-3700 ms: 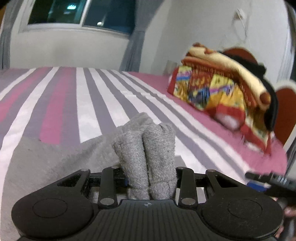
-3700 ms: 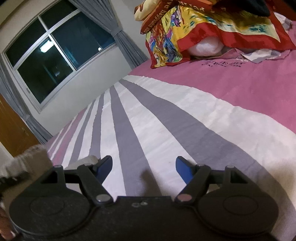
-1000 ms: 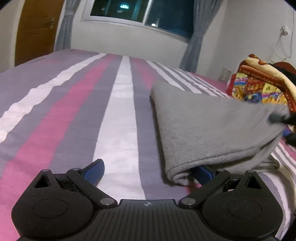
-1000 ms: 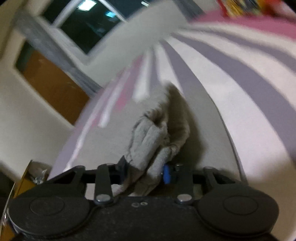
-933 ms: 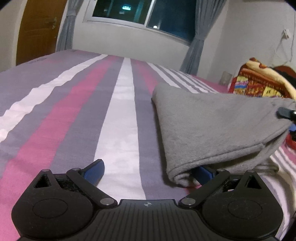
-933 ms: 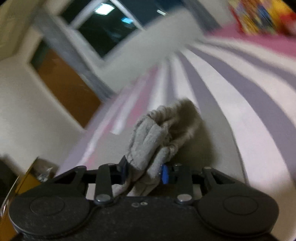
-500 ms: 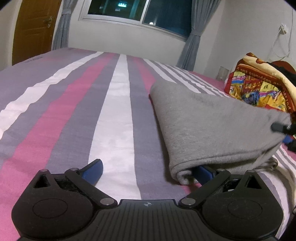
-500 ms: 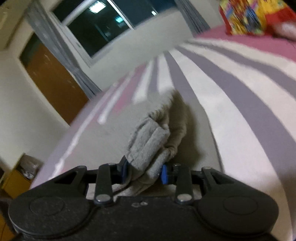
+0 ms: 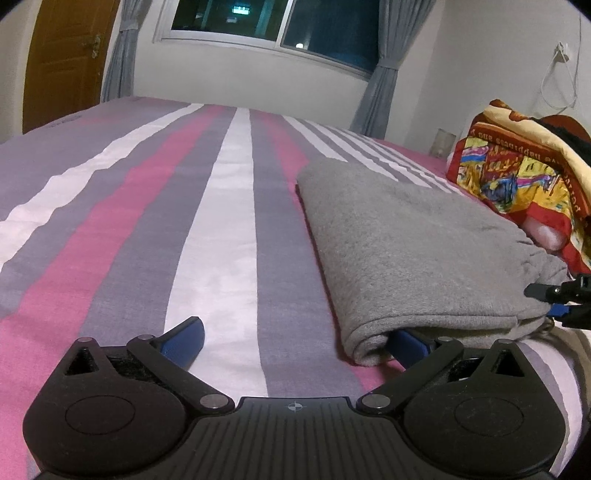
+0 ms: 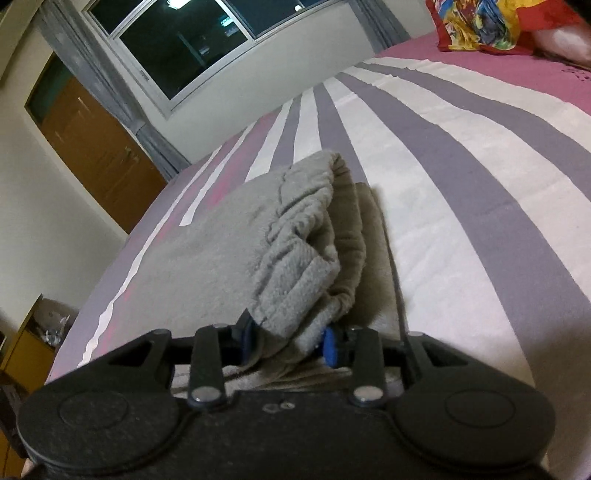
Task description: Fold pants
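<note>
The grey pants (image 9: pixel 402 251) lie folded on the striped bed (image 9: pixel 207 236), right of centre in the left wrist view. My left gripper (image 9: pixel 295 341) is open at the near edge of the fold; its right finger (image 9: pixel 410 341) is tucked under the cloth and its left finger (image 9: pixel 184 334) rests on the sheet. My right gripper (image 10: pixel 290 341) is shut on the bunched waistband of the pants (image 10: pixel 295 266), low over the bed. It also shows at the right edge of the left wrist view (image 9: pixel 557 299).
A bright red and yellow blanket (image 9: pixel 517 173) is heaped at the head of the bed, just beyond the pants. A window (image 9: pixel 277 29) and a wooden door (image 9: pixel 62 62) are on the far wall. A low cabinet (image 10: pixel 33 332) stands beside the bed.
My left gripper let go of the pants and opened beside the fold. My right gripper closed on the waistband and has lowered it onto the folded stack.
</note>
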`<state>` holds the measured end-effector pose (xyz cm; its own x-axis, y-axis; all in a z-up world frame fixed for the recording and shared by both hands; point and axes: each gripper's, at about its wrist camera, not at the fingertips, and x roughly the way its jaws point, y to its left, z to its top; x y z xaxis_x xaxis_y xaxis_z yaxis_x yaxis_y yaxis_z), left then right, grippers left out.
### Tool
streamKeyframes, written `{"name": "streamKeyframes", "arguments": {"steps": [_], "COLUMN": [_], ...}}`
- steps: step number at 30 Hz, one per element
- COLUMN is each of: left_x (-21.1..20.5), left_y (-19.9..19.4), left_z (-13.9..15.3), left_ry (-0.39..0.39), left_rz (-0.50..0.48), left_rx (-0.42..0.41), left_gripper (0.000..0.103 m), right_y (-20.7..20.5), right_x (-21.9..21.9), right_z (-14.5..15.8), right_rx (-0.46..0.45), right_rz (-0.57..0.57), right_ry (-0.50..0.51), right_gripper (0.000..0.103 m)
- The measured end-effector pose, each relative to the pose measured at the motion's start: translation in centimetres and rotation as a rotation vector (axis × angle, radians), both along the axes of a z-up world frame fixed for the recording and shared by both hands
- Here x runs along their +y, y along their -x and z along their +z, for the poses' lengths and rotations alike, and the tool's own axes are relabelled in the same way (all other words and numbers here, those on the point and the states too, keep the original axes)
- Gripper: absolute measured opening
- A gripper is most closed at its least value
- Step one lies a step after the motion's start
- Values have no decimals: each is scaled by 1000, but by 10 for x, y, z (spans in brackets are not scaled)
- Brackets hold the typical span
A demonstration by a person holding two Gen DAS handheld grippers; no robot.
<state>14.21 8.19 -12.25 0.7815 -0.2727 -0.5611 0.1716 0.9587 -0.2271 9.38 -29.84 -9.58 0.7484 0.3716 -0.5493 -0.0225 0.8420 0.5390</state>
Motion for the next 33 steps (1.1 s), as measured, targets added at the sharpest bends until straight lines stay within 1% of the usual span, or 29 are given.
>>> {"name": "streamKeyframes", "arguments": {"steps": [3,5,6,7,9,11,13,15,16,17,18,19,20,21,22,23,25,26,27,29,30,32,33], "left_x": [0,-1,-1,0,0,-1,-1,-1,-1,-1,-2,-3,-3,-4,-3,-3,0,5,12,24,26,27,23], "left_y": [1,2,3,2,2,3,3,2,3,3,3,3,3,3,3,4,9,13,19,22,18,-5,-20], "left_z": [-1,0,0,-1,-1,-1,-1,-1,-1,-1,-1,-1,-1,-1,0,1,9,13,20,33,38,50,54], "left_ry": [-2,-6,-6,-4,-3,-1,0,-2,-3,-5,-7,-12,-20,-22,-22,-23,-16,14,45,92,103,129,143], "left_rz": [5,8,8,8,6,5,5,6,5,5,3,-1,-1,0,0,-6,-41,-78,-108,-123,-118,-103,-101], "left_rx": [1,0,0,1,1,2,2,2,1,1,1,-1,0,3,11,28,63,78,75,49,33,11,9], "left_gripper": [103,103,103,103,103,103,103,103,103,103,103,103,103,103,103,103,103,103,103,103,103,103,103], "right_y": [-9,-4,1,7,17,20,21,16,11,4,-8,-21,-27,-29,-32,-33,-29,-24,-18,-8,-10,-16,-25], "right_x": [1,-4,-5,-6,-7,-7,1,8,13,19,26,32,33,28,23,18,11,8,4,-5,-11,-16,-16], "right_z": [3,8,13,19,32,41,50,51,48,42,30,16,8,6,5,6,11,15,19,29,34,39,41], "right_rx": [12,-3,-29,-65,-146,-211,-283,-315,-309,-289,-219,-125,-82,-78,-56,-40,-51,-80,-119,-192,-222,-246,-247], "right_rz": [0,-22,-41,-62,-105,-110,-83,-44,-28,-7,12,15,18,11,15,13,16,17,20,5,-3,-17,-19], "right_ry": [11,7,15,40,86,108,149,162,193,241,338,428,462,431,386,342,312,300,292,291,280,267,264], "right_gripper": [36,46,56,60,60,58,54,54,53,50,49,49,53,57,55,55,56,55,55,54,54,55,56]}}
